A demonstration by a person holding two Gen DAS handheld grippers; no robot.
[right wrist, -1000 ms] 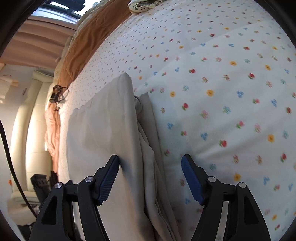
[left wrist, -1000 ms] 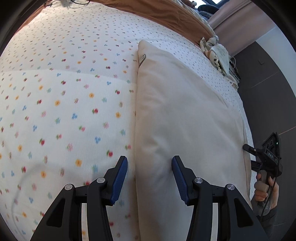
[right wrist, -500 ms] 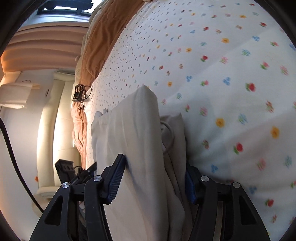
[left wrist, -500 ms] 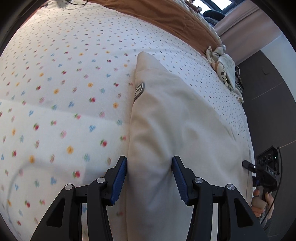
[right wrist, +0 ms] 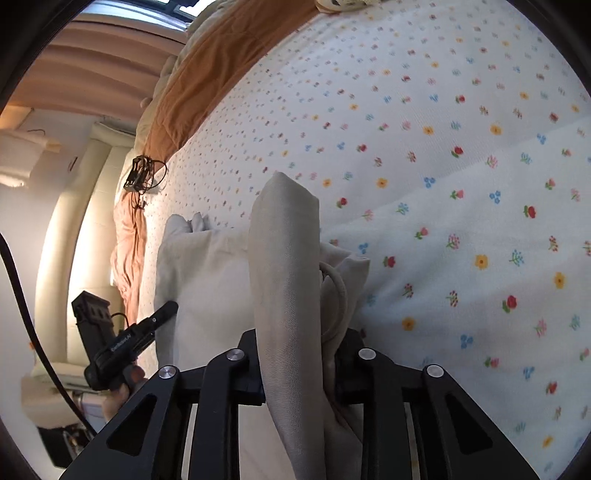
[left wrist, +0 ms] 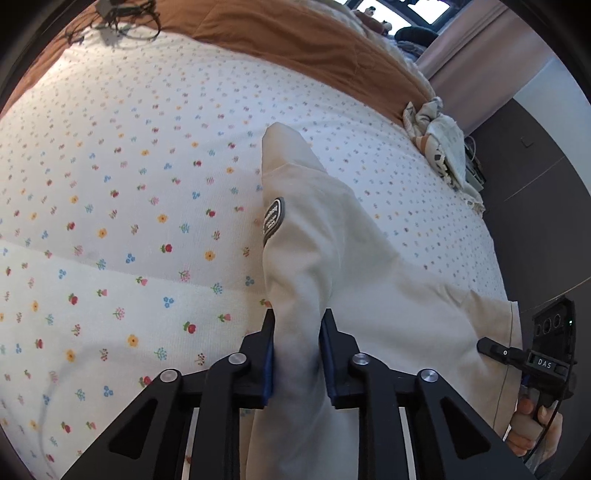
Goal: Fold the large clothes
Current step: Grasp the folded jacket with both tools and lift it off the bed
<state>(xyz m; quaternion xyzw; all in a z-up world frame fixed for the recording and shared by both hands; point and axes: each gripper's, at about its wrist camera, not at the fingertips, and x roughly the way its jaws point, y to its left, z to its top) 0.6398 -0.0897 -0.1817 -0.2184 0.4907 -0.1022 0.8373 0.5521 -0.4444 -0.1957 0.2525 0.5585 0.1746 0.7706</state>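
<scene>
On the flowered bedsheet (left wrist: 140, 206), a cream garment (left wrist: 321, 258) lies pulled up into a ridge. The left gripper (left wrist: 296, 354) pinches one fold of it: the 2 blue-padded fingers (left wrist: 269, 358) press into the cloth from both sides, only the bunched fabric between them. From that pinch the cloth rises to a blunt point at 12 o'clock, and an oval grey patch (left wrist: 274, 220) with pale lettering sits on its left face. Toward 3 o'clock the garment spreads flat and smooth to a stitched hem near the bed's edge.

The right gripper (right wrist: 299, 363) is likewise closed on the garment (right wrist: 284, 266), its black fingers (right wrist: 251, 369) squeezing a thick upright fold of woven, matte cloth; a looped cord (right wrist: 338, 291) curls out of the layers just right of the fold. At 9 o'clock in the right wrist view, the rest of the garment sags in soft creases, and the left gripper's black body shows past it at the frame's left, held by a hand (right wrist: 122, 391).

The sheet is white, finely ribbed, dotted with small red, blue and yellow flowers. A rust-brown quilted blanket (left wrist: 295, 48) runs along its far edge at 12 o'clock, with a crumpled patterned cloth (left wrist: 439, 144) at 2 o'clock and a tangle of black cable (left wrist: 122, 14) at 11 o'clock.
</scene>
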